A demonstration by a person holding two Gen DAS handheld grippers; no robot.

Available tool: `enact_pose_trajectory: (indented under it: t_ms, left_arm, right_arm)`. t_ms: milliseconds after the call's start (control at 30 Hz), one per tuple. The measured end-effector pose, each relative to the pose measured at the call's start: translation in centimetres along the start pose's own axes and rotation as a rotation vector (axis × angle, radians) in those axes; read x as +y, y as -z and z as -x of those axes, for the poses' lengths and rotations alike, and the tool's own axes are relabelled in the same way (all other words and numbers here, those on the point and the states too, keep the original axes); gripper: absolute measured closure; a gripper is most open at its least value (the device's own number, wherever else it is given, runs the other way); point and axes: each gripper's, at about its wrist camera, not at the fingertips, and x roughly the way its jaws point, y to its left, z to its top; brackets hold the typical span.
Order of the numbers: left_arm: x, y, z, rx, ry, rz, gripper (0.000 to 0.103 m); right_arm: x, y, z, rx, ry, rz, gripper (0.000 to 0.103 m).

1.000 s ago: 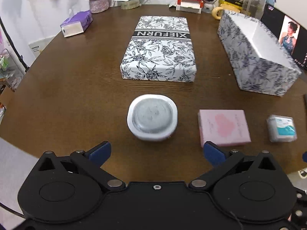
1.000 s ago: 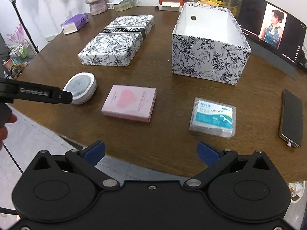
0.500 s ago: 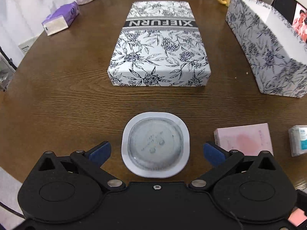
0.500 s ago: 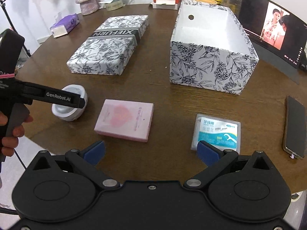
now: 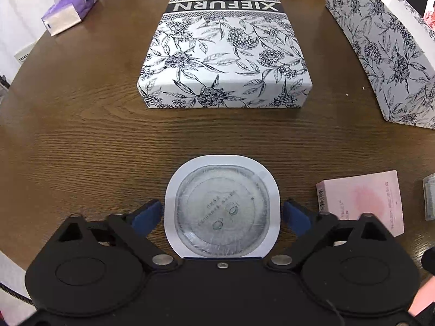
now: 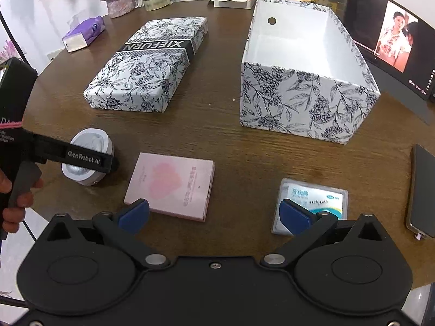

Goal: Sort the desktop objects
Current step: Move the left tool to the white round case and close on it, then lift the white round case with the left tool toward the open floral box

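White foil-lidded tub (image 5: 221,207) between spread jaws of left gripper (image 5: 222,216), floral box lid (image 5: 225,46) beyond.

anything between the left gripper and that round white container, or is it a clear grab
Nothing visible stands in the way. The left gripper has its open jaws on either side of the round white container, with only bare table around it. The pink box lies off to the right.

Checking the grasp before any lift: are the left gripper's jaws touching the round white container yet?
Apart. In the left wrist view the left gripper straddles the round white container, with a sliver of brown table visible between each blue pad and the container's rim.
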Motion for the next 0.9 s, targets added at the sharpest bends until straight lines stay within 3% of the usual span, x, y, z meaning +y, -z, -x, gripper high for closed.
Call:
enact_pose_trajectory:
  t_ms: [600,667,900]
  left_arm:
    - [0.6,-0.6,-0.6,0.068,0.020,-0.002,0.023]
    - [0.7,-0.7,-0.5,0.071,0.024,-0.005,0.023]
    - [0.8,-1.3,1.7,0.024,0.048,-0.036,0.023]
  right_arm:
    - [-0.8,-0.9,-0.2,-0.007,0.010,0.006,0.000]
    - [1.3,-1.5,0.0,-0.003,0.018,0.001,0.000]
    - [1.2,-1.7,1.2,-0.023,0.039,-0.023,0.000]
